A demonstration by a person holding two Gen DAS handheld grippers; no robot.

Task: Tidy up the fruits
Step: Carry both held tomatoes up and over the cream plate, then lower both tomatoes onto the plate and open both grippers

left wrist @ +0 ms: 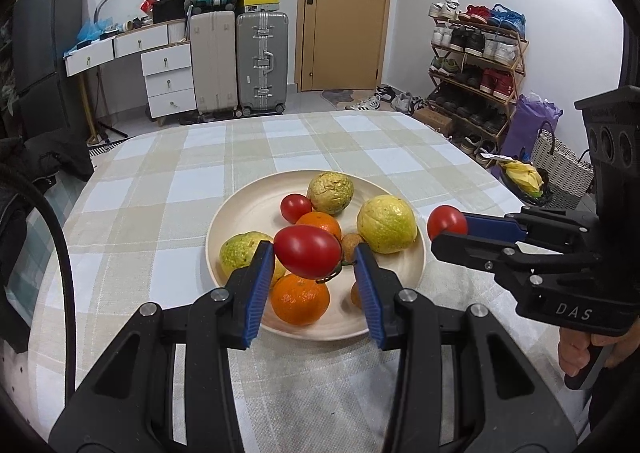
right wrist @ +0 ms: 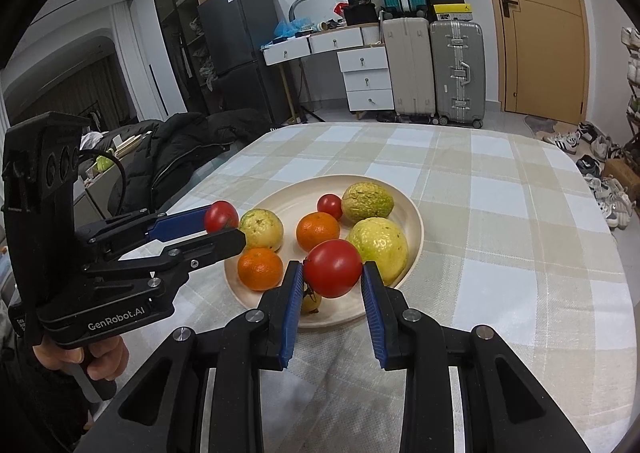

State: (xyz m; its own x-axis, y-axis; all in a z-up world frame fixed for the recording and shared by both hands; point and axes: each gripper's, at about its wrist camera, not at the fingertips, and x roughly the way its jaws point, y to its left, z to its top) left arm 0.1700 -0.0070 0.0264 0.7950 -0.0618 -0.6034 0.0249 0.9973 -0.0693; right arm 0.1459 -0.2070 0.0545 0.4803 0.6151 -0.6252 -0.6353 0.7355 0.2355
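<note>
Grippers L (left wrist: pixel 308 253) & R (right wrist: pixel 332 269) each pinch smooth round tomato above fruit plate (left wrist: pixel 240 213).

left hand-held gripper (left wrist: pixel 308 253): black frame, blue ribbed pads, silver screws | right hand-held gripper (right wrist: pixel 332 273): same, "DAS" marking

I have the plate (left wrist: pixel 236 213) on the table (left wrist: pixel 160 181), just ahead of both grippers. My left gripper (left wrist: pixel 308 253) holds a tomato (left wrist: pixel 307 251) above the plate's near edge; my right gripper (right wrist: pixel 332 271) holds another tomato (right wrist: pixel 332 268) over its near right rim. In the plate, a small tomato (left wrist: pixel 295 207) lies toward the far side. Beyond the table, suitcases (left wrist: pixel 240 61) stand left of the door (left wrist: pixel 344 9).
</note>
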